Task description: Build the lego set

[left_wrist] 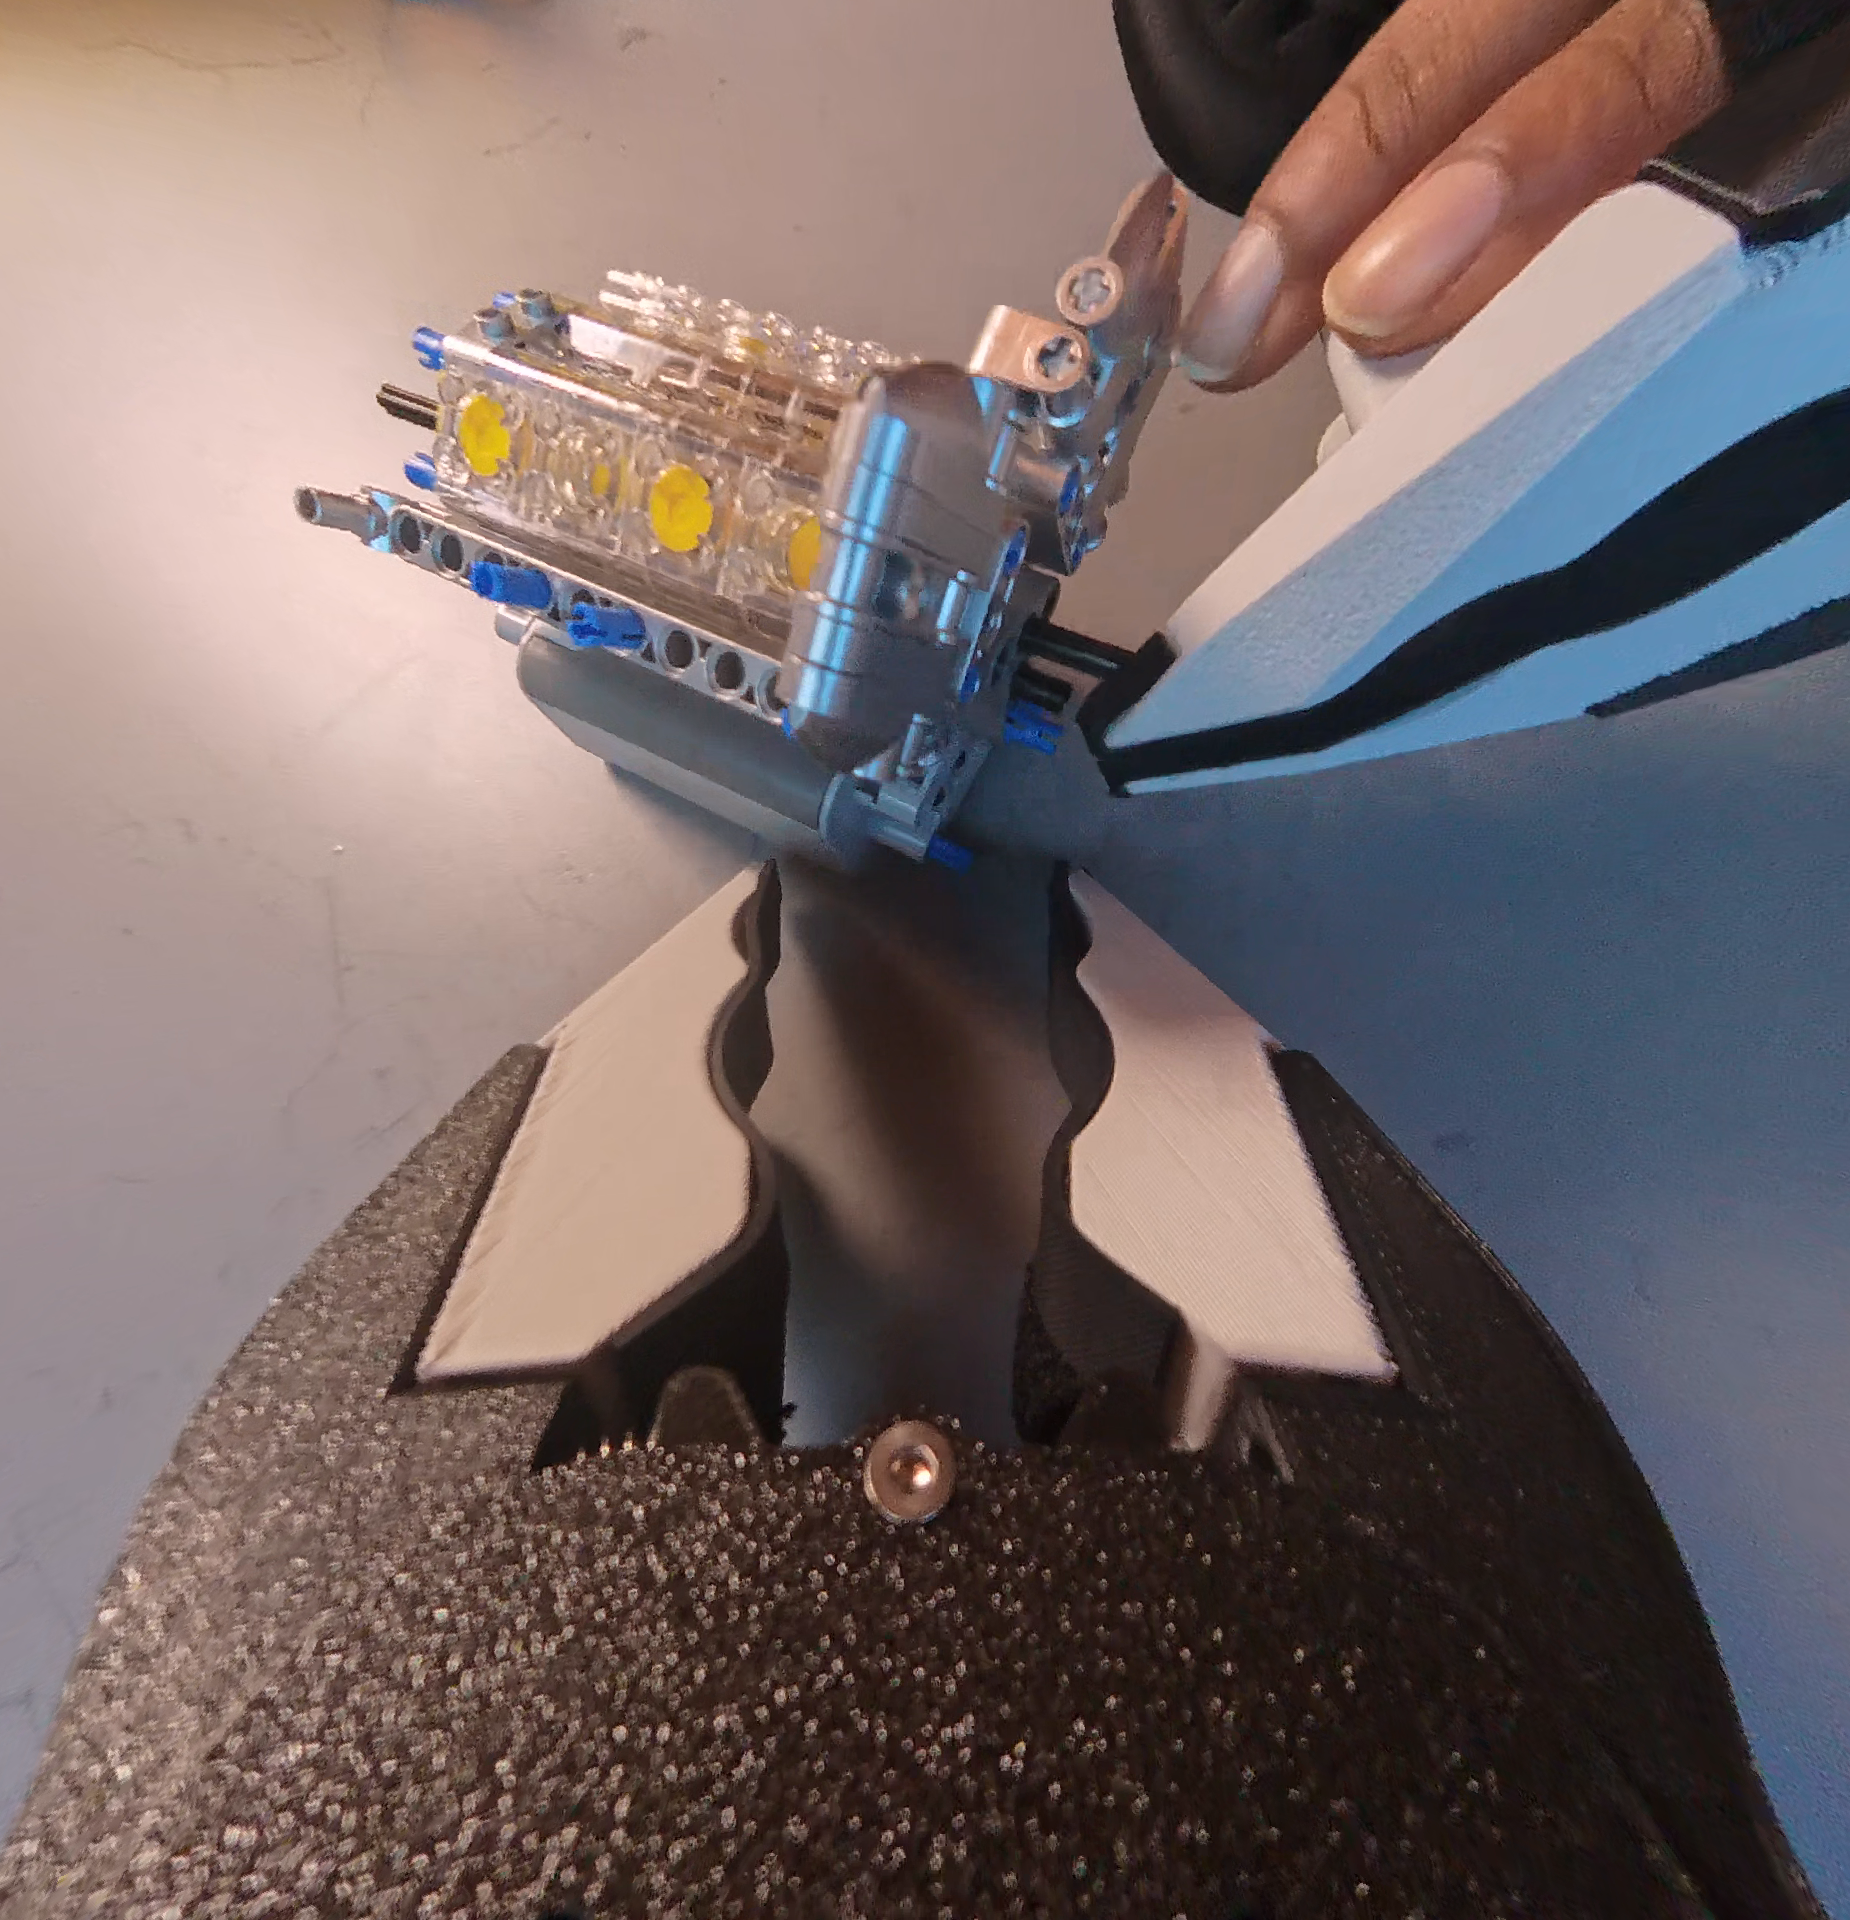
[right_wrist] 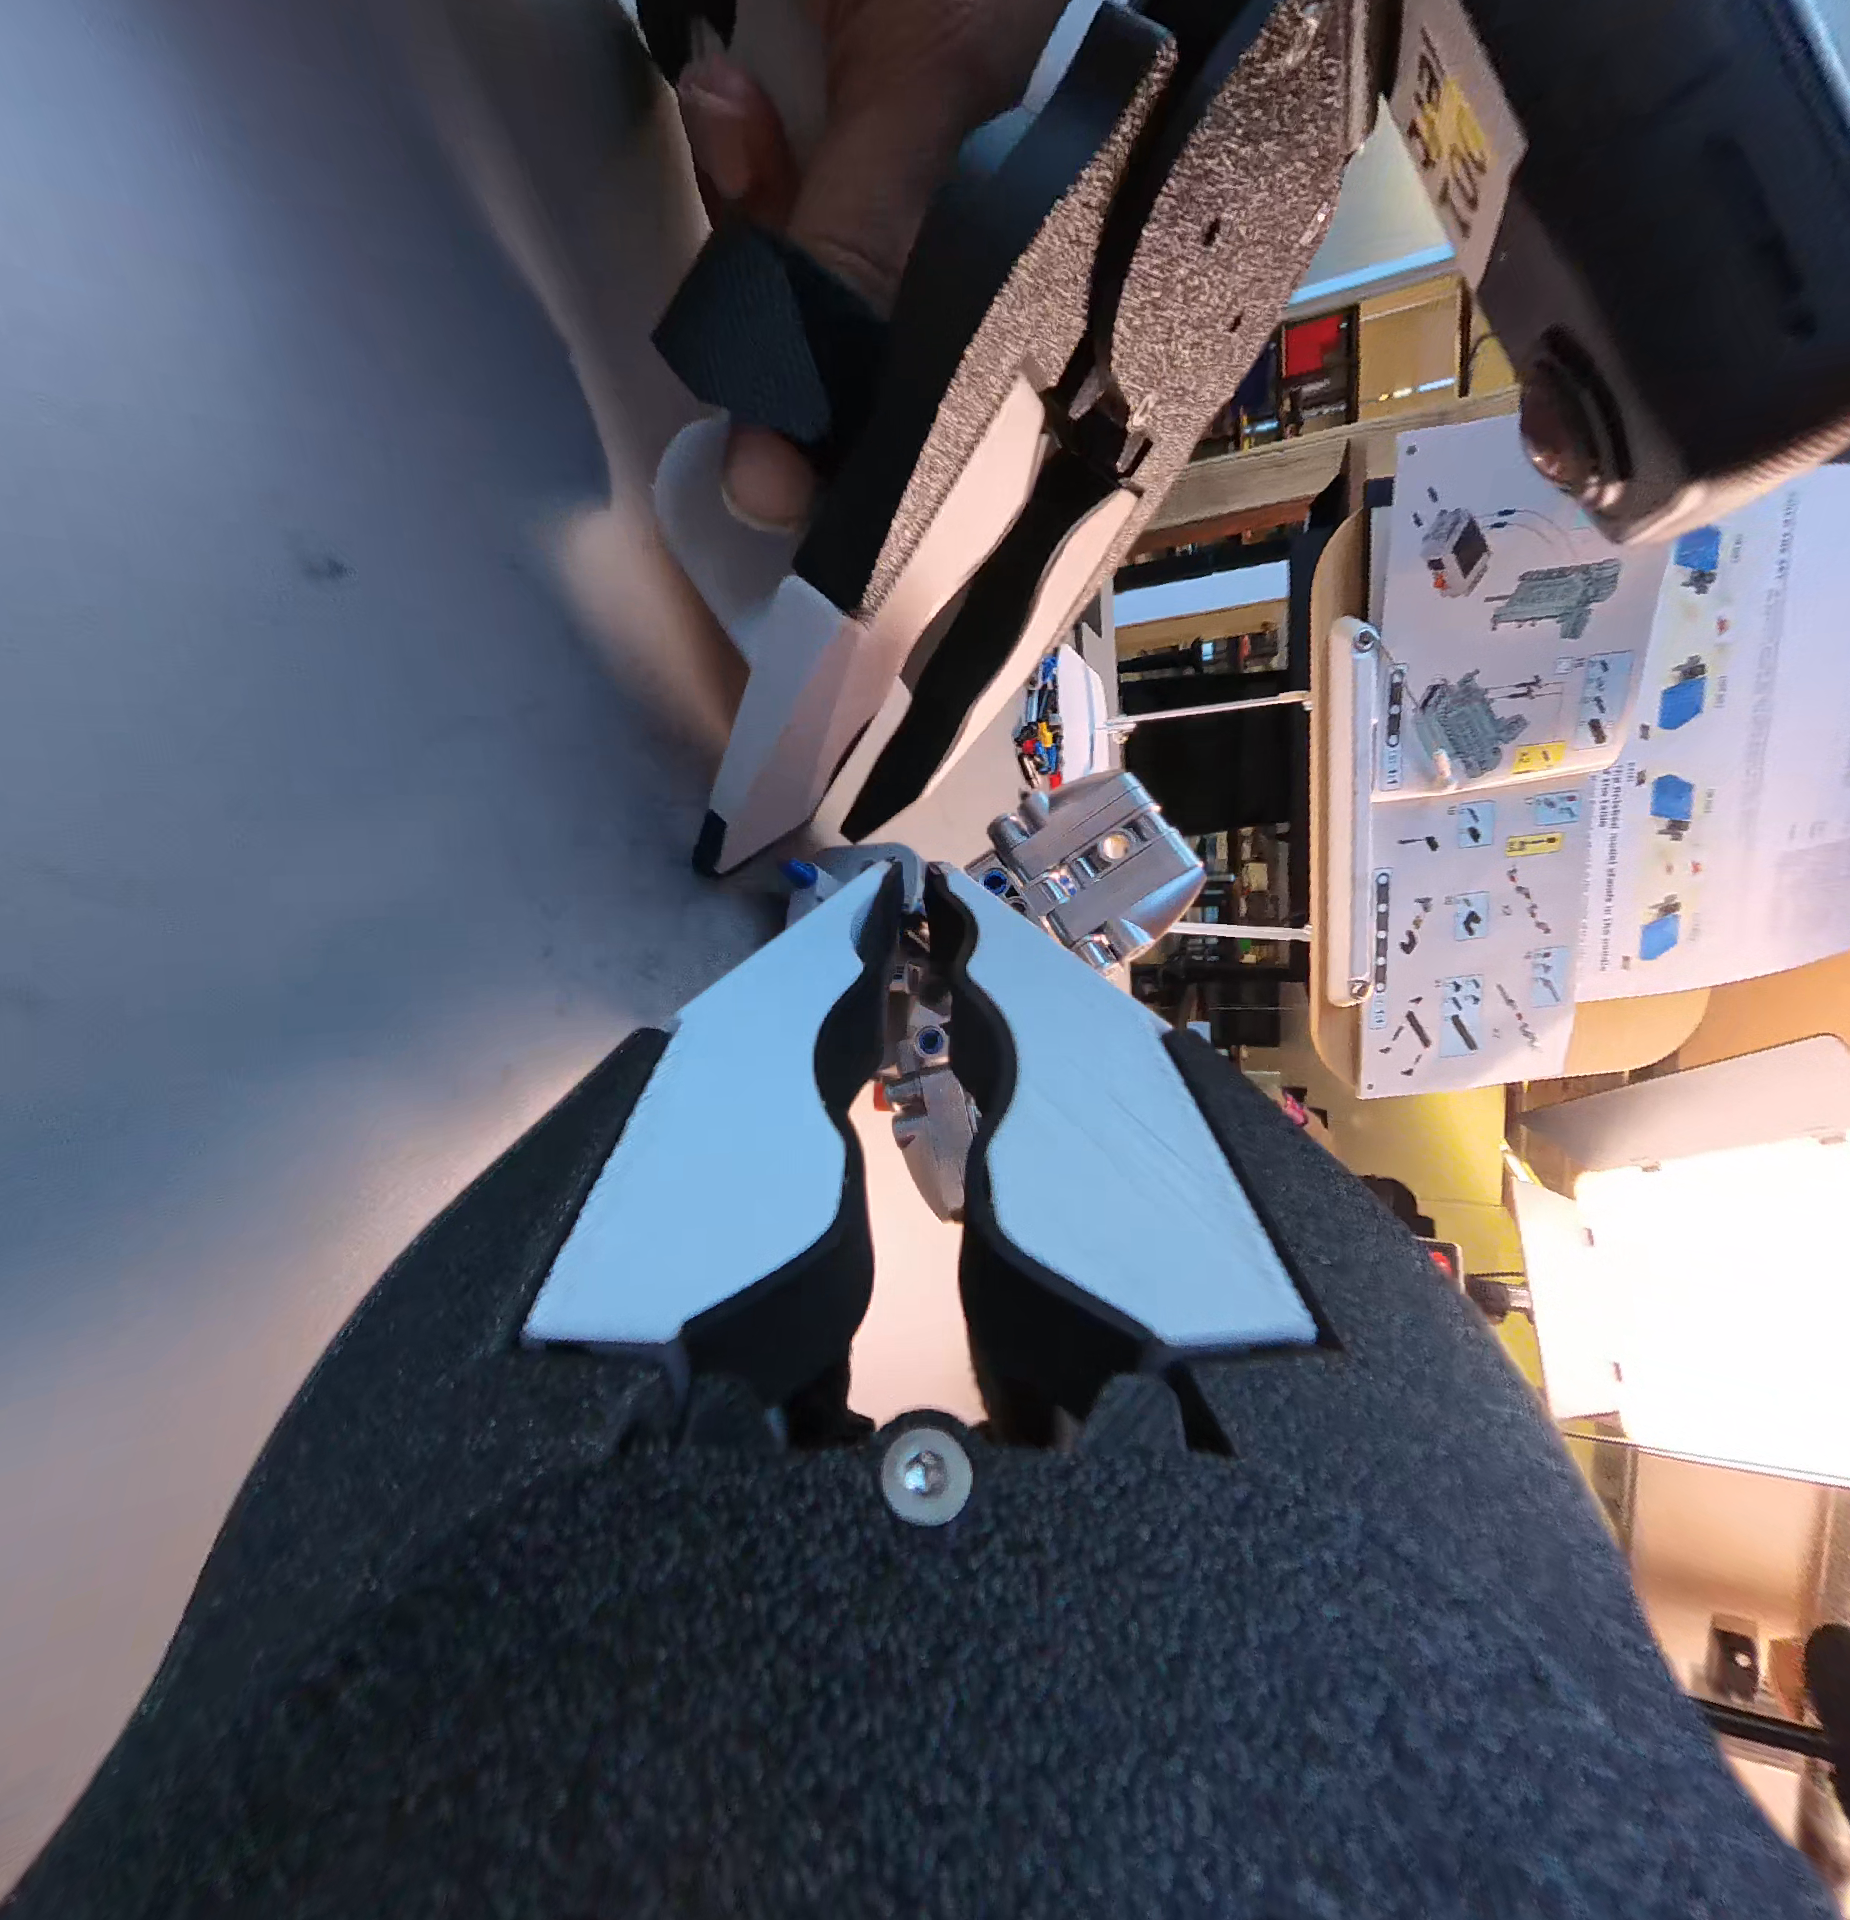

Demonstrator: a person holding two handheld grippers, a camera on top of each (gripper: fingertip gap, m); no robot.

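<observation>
On the grey worktop [left_wrist: 225, 935] sits the brick-built engine model [left_wrist: 692, 540], clear block with yellow discs, grey beams, blue pins. Left tongs [left_wrist: 905, 883] gape just short of the model's near end, holding nothing, likely staged to brace it. Right tongs [right_wrist: 908, 894] are pinched narrow on a small grey linkage piece [right_wrist: 931, 1122] at the model's end cap [right_wrist: 1092, 878]. A hand [left_wrist: 1420, 187] crowds above the model. Behind the model: instruction sheets [right_wrist: 1472, 779].
</observation>
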